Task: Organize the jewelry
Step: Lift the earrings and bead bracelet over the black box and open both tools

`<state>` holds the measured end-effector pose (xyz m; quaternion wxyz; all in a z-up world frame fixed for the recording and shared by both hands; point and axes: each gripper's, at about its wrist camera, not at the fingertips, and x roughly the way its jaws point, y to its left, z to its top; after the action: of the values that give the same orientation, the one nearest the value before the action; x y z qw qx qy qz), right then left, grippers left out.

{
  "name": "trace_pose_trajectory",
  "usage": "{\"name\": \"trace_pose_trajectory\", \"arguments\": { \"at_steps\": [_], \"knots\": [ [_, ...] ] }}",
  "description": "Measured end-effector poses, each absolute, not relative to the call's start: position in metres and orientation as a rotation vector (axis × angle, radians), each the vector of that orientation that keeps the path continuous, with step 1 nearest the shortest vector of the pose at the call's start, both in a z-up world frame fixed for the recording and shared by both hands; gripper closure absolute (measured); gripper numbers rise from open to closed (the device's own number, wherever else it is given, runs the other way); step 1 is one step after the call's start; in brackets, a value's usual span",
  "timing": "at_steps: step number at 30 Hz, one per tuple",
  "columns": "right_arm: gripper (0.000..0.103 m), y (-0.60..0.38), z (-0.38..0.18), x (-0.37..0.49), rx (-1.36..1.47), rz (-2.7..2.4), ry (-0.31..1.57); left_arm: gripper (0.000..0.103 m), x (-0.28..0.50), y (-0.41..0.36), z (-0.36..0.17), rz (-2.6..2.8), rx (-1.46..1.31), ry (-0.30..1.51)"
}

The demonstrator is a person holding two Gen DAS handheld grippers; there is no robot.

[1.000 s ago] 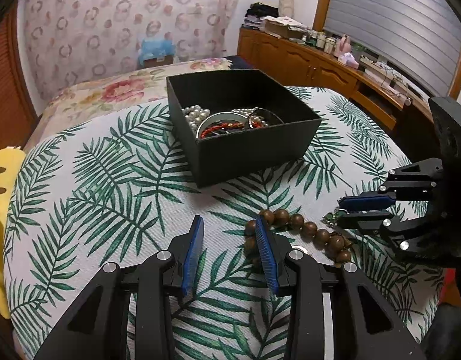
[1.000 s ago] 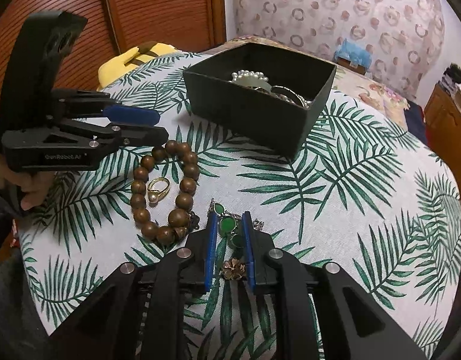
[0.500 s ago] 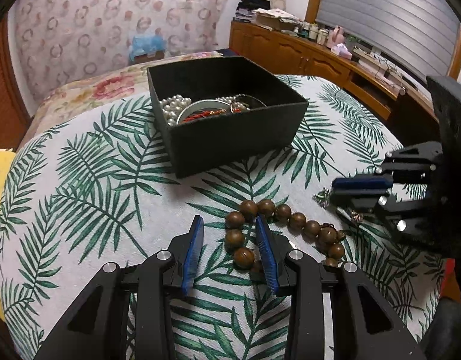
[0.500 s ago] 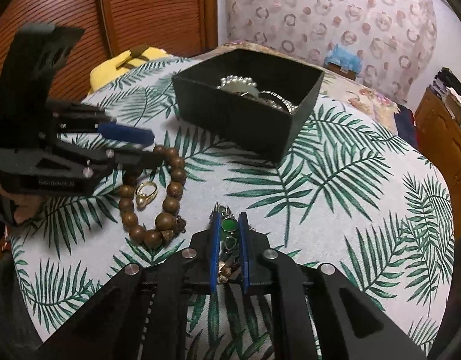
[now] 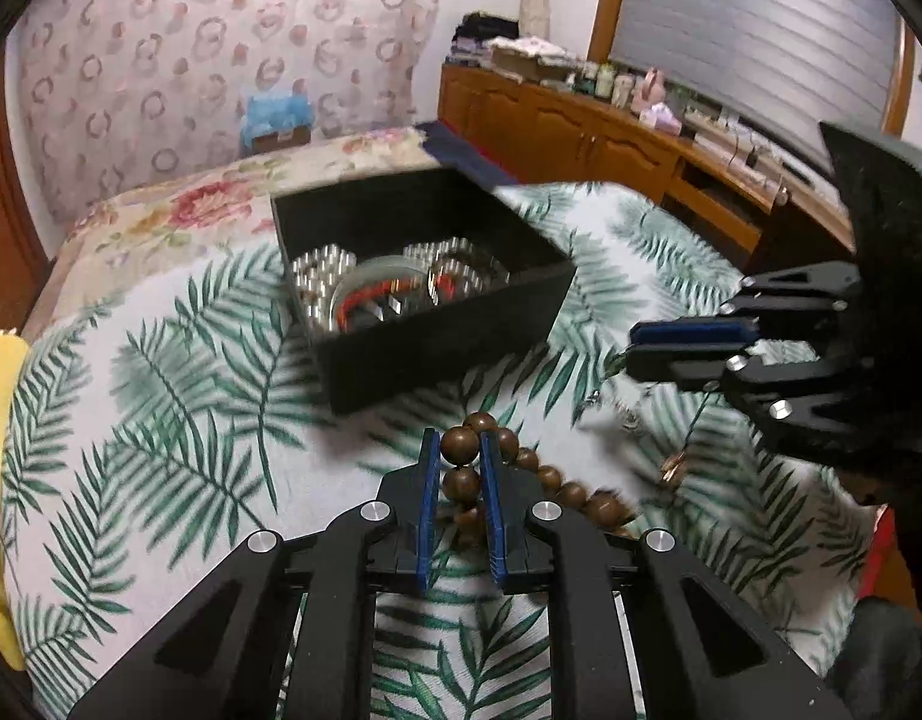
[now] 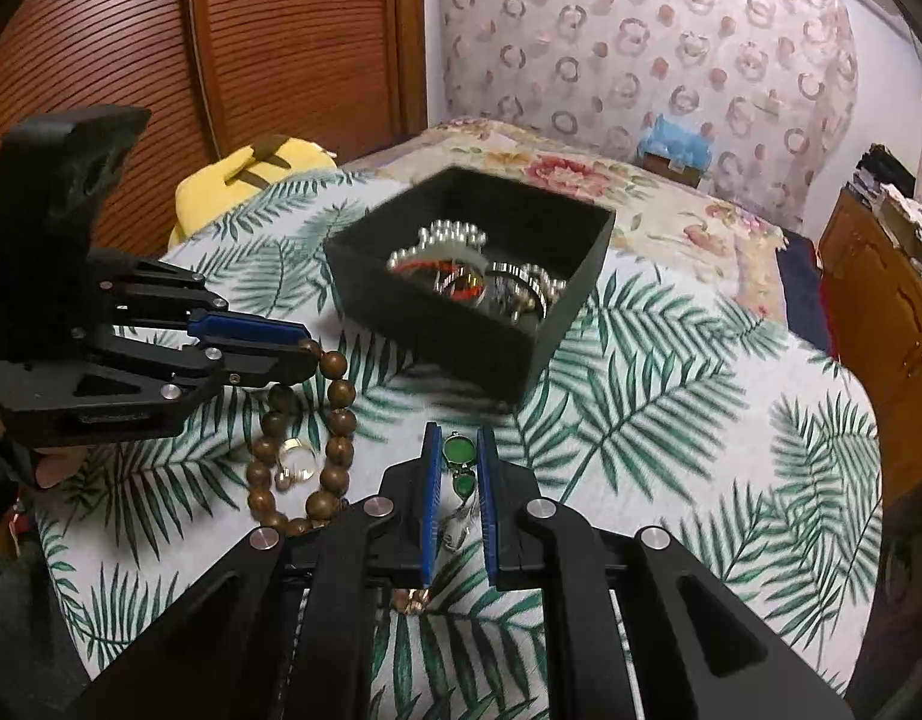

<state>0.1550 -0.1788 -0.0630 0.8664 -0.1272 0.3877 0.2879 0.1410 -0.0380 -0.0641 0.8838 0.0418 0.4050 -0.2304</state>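
My left gripper (image 5: 460,447) is shut on the brown wooden bead bracelet (image 5: 548,474), whose strand trails right over the leaf-print cloth; it also shows in the right wrist view (image 6: 335,414), held by the left gripper (image 6: 308,354). My right gripper (image 6: 459,438) is shut on a green-stone pendant piece (image 6: 459,453) and holds it above the cloth. In the left wrist view the right gripper (image 5: 632,348) has a thin chain (image 5: 698,420) hanging from it. A black open box (image 5: 425,276), also in the right view (image 6: 479,276), holds pearls and bangles.
A gold ring (image 6: 296,461) lies on the cloth inside the bracelet loop. A yellow plush (image 6: 245,180) sits at the left edge of the round table. A floral bed (image 6: 671,204) is behind, and wooden cabinets (image 5: 581,126) stand at the right.
My left gripper closed on the wooden bracelet and lifted one end. My right gripper rose with the green pendant. Both views have moved closer to the box.
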Motion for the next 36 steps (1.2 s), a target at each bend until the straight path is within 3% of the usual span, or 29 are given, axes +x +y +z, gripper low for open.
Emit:
{"name": "trace_pose_trajectory", "arguments": {
  "at_steps": [17, 36],
  "knots": [
    [0.090, -0.172, -0.015, 0.175, -0.263, 0.622, 0.680, 0.091, 0.154, -0.038, 0.008, -0.507, 0.058, 0.690],
    [0.090, -0.168, 0.008, 0.202, -0.226, 0.629, 0.623, 0.091, 0.179, -0.031, 0.035, -0.471, 0.061, 0.619]
  ]
}}
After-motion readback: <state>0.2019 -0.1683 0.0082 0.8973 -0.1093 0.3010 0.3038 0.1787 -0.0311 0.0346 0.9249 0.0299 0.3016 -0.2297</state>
